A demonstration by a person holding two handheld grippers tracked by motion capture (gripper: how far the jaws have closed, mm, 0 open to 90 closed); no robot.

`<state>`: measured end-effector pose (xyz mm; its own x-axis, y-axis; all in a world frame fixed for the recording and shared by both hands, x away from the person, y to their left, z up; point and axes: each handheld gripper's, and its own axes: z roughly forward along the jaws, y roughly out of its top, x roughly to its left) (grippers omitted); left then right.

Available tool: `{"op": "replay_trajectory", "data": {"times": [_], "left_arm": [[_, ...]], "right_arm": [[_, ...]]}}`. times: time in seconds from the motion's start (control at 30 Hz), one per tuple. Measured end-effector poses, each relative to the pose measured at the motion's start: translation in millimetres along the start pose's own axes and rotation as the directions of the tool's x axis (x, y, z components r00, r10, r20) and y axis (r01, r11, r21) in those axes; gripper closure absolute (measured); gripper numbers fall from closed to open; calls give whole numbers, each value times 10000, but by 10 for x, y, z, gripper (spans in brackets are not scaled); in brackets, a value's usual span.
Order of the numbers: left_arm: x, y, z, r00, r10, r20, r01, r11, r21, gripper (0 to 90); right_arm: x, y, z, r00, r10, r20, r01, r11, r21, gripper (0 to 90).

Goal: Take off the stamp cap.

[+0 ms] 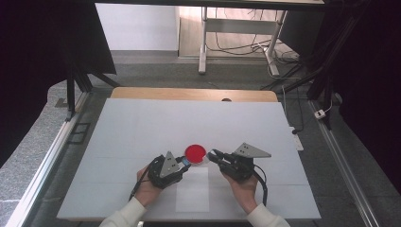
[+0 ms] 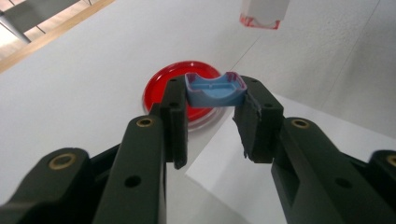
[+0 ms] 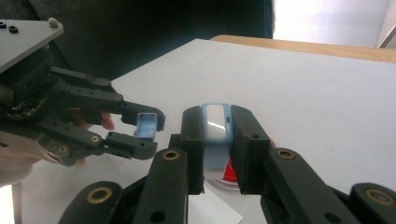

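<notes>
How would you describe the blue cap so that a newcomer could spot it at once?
On the white table, just in front of the red dish, the left gripper pinches the blue cap. It is small, open and hollow, unlike the white-faced piece in the right gripper.

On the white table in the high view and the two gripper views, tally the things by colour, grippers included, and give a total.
Red round dish: 1
Blue plastic parts, small cap and white-faced piece: 2
White paper sheet: 1
Black grippers, left and right: 2
Total: 6
</notes>
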<state>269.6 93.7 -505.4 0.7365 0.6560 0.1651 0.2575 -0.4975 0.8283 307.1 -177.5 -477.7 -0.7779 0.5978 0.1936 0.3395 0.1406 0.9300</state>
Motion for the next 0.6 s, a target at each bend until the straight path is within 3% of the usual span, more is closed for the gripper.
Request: {"op": "replay_trajectory", "data": {"times": [0.43,0.6], "left_arm": [[145,-108,-234,9979,-642,65,643,9978,-136,651],[162,-169,-334,9978,-656,31,656,9978,-123,650]], "right_arm": [[-43,14,-24,9999,-56,91,56,10000,-25,755],[-51,16,-29,9999,-102,114,102,9999,-11,755]]}}
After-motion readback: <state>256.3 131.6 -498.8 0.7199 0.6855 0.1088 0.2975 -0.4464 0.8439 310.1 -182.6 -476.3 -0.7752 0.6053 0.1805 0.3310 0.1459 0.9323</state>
